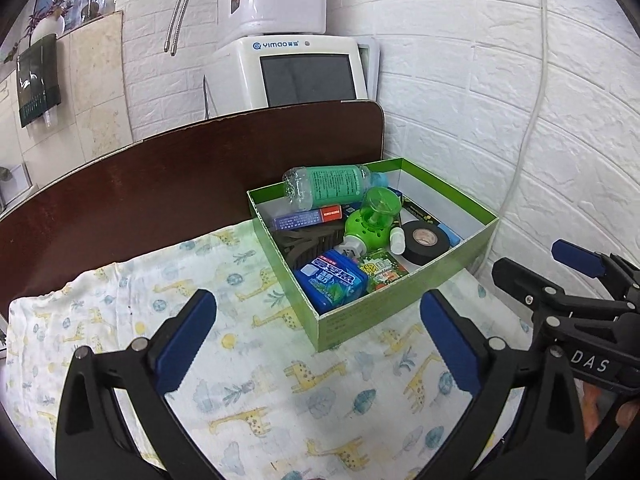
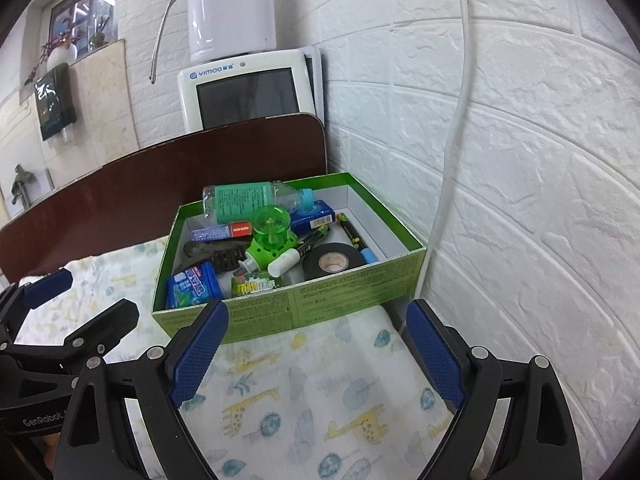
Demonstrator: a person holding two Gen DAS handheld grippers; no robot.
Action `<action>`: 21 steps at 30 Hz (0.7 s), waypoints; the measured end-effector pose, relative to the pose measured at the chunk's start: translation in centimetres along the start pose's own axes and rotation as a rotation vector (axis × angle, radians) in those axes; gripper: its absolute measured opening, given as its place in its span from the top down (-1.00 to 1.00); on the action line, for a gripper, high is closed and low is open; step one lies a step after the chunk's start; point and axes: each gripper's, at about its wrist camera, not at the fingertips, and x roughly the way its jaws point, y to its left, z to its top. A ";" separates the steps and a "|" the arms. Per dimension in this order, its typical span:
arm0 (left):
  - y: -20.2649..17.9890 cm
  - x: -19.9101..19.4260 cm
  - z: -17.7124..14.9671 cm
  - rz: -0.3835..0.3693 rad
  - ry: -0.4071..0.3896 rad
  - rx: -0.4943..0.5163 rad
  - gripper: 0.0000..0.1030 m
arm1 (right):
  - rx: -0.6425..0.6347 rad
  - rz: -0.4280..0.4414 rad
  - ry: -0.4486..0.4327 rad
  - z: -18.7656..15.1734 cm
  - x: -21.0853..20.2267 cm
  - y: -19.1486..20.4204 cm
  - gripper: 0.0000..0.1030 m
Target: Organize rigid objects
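One green box [image 2: 280, 312] (packed): one bottle [image 2: 244, 200], one tape roll [image 2: 332, 262]. Left gripper [image 1: 316, 348], right gripper [image 2: 316, 354]: jaws spread, empty.

Left gripper [image 1: 316, 342] and right gripper [image 2: 316, 354] hover side by side, jaws spread wide, nothing between their blue pads.

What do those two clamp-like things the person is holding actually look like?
Both tools are black plastic frames with silver rivets and two fingers faced in ribbed blue pads. The left tool carries white "GenRobot" lettering; the right tool shows "DAS".
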 end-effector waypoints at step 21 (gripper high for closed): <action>-0.4 -0.2 0.2 -0.004 -0.009 -0.011 -0.97 | 0.000 -0.004 0.001 0.0 -0.2 -0.1 -0.77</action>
